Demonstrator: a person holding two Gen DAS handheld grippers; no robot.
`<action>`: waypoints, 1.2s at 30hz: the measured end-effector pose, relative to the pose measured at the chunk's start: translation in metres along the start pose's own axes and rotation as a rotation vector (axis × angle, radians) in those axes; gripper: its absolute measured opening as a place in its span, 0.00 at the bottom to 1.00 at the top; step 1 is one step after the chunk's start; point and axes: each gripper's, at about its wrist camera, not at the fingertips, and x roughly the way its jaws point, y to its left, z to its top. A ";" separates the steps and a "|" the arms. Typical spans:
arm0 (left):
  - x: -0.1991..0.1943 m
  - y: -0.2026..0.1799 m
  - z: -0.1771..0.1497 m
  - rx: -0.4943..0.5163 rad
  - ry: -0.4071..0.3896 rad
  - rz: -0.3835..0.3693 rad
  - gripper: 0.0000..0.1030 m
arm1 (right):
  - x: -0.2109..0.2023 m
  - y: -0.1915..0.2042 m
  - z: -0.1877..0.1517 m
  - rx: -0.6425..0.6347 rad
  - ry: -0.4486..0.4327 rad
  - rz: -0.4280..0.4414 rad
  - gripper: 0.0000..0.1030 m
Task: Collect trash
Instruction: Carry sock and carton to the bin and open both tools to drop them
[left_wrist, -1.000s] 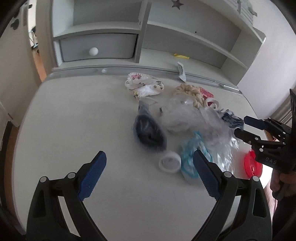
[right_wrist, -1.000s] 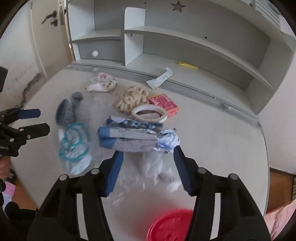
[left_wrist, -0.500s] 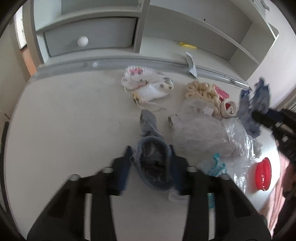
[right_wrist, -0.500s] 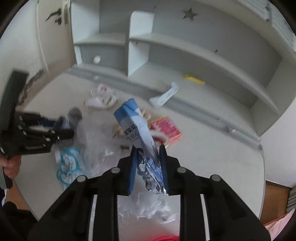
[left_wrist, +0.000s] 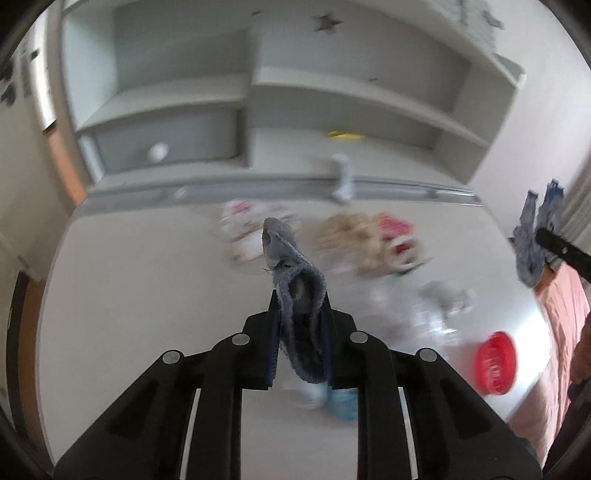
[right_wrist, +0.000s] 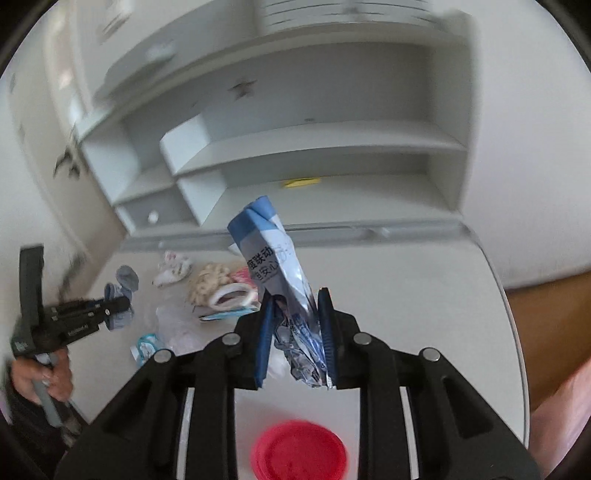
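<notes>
My left gripper (left_wrist: 300, 298) has its jaws closing on a grey-blue knitted sock (left_wrist: 284, 251). The pads press its cuff and the toe sticks up above the white table (left_wrist: 147, 295). My right gripper (right_wrist: 295, 295) is shut on a crumpled blue-and-white foil pouch (right_wrist: 266, 236), held upright off the table. In the right wrist view the left gripper (right_wrist: 118, 306) shows at the left edge with the sock (right_wrist: 125, 280). The pouch (left_wrist: 532, 236) appears at the far right of the left wrist view.
On the table lie a red lid (right_wrist: 299, 450) near the front edge, a clear plastic bag (left_wrist: 439, 299), a beige braided item (left_wrist: 347, 229), a patterned cloth (left_wrist: 243, 229) and a teal wrapper (left_wrist: 343, 402). A grey shelf unit with a drawer (left_wrist: 162, 144) stands behind.
The left gripper went from wide open to shut on the sock and lifted it. The right gripper closed on the pouch, raised it off the table and rolled.
</notes>
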 end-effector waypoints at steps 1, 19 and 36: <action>-0.001 -0.009 0.002 0.011 -0.008 -0.012 0.17 | -0.010 -0.016 -0.003 0.051 -0.006 0.010 0.23; 0.021 -0.399 -0.094 0.546 0.084 -0.658 0.17 | -0.199 -0.261 -0.219 0.629 -0.112 -0.417 0.23; 0.152 -0.556 -0.254 0.829 0.412 -0.658 0.17 | -0.116 -0.399 -0.423 1.003 0.359 -0.431 0.24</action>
